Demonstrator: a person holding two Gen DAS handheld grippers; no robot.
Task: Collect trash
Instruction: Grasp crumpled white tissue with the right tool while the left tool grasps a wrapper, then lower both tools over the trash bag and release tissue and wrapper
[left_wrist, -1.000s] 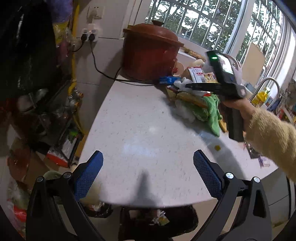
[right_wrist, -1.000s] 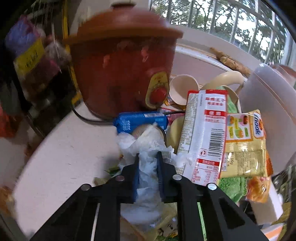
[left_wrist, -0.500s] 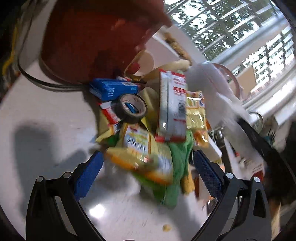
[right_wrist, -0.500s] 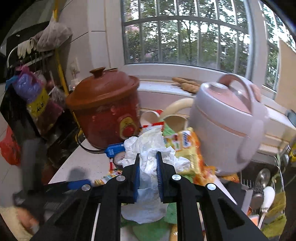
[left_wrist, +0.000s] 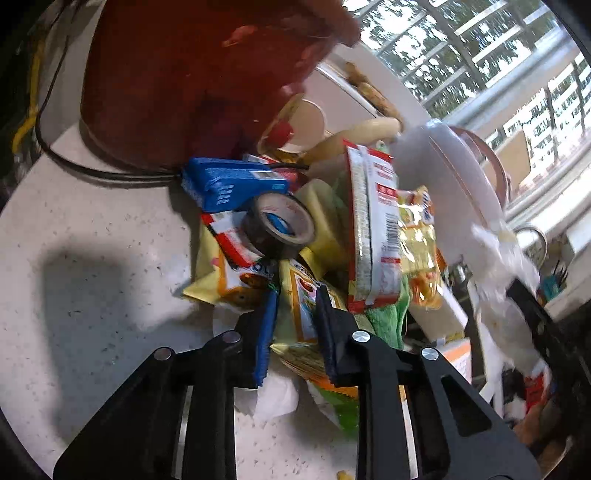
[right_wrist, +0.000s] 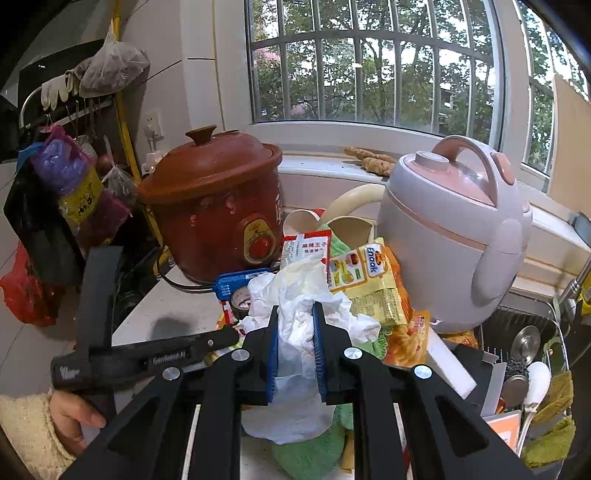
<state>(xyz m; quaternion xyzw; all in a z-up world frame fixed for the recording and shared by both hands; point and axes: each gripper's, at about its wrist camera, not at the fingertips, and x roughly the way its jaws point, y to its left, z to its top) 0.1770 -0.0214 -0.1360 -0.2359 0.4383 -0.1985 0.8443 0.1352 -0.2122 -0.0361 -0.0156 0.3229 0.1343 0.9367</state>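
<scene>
Crumpled tissue (right_wrist: 299, 328) is clamped between the right gripper (right_wrist: 297, 350) pads, lifted above the counter (left_wrist: 92, 258) litter for disposal, while the left gripper (left_wrist: 295, 317) jaws are closing on a yellow wrapper (left_wrist: 299, 310) atop the pile beside the tape roll (left_wrist: 280, 225).

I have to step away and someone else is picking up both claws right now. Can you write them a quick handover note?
Left claw: jaws closing on a yellow snack wrapper at the near edge of the trash pile; the wrapper is between the pads.
Right claw: shut on a crumpled white tissue wad, lifted above the pile.
Pile: on the white counter in front of the red clay cooker and beside the pink rice cooker: blue packet, tape roll, red-and-white noodle pack, other wrappers.
Done: tissue picked up.
Left: finish the wrapper grasp, bin both, clear the rest. No bin in view now.
</scene>
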